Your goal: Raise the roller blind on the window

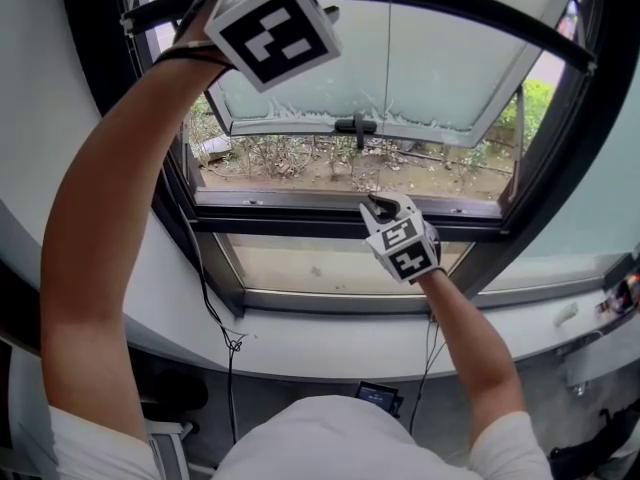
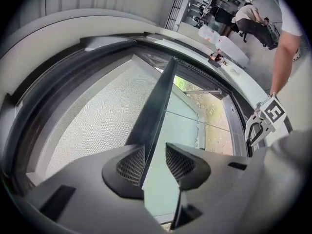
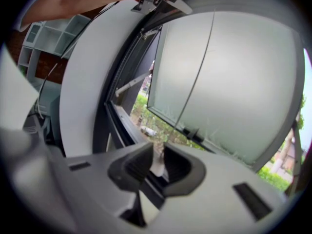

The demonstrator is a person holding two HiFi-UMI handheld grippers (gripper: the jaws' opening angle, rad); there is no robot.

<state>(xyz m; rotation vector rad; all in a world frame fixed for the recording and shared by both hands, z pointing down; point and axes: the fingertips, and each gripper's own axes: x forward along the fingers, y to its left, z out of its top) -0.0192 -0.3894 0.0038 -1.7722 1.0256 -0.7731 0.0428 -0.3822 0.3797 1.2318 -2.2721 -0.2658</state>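
Left gripper [image 2: 155, 165] stands open astride the dark flat blind bar [image 2: 158, 106], upper left. Right gripper [image 3: 157, 167] pinches a thin pale strip [image 3: 157, 154]. Step: taking hold. Next probably a steady pull.

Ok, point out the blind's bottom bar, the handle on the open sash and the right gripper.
blind's bottom bar [image 2: 160, 106], left gripper view, middle of its dark face.
sash handle [image 1: 355, 125], head view, its centre hub.
right gripper [image 3: 157, 162], right gripper view, midway between its fingertips.
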